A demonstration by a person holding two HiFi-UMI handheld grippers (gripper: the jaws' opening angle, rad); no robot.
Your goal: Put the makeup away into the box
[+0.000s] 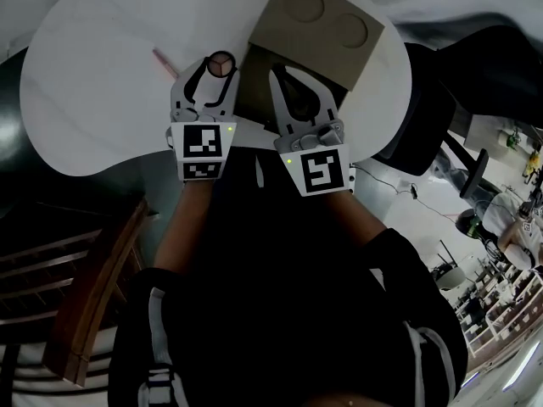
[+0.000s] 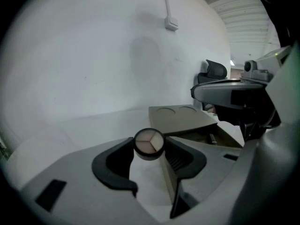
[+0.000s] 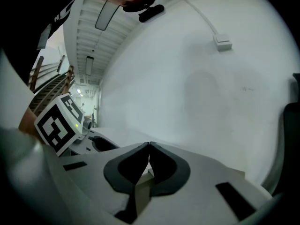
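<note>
Over white table point(image 1: 102, 75), beside box point(image 1: 318, 32): pinching round compact point(image 2: 149, 143) right between left gripper's point(image 1: 220, 68) tips; holding right gripper point(image 3: 149, 146) closed, empty.

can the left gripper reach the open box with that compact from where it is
Probably yes. The left gripper holds the round compact right beside the box, whose lid is folded back. The shut right gripper near the opening may crowd it.

Centre of the left gripper view: a round compact point(image 2: 149, 143), its dark plastic rim glossy around matt pressed powder. It is set between matt black rubbery pads point(image 2: 112, 165) of the left gripper point(image 2: 149, 149), whose body is smooth grey plastic. Upper centre of the head view: a matt, cardboard-like box point(image 1: 314, 24) on a smooth white table point(image 1: 102, 83).
</note>
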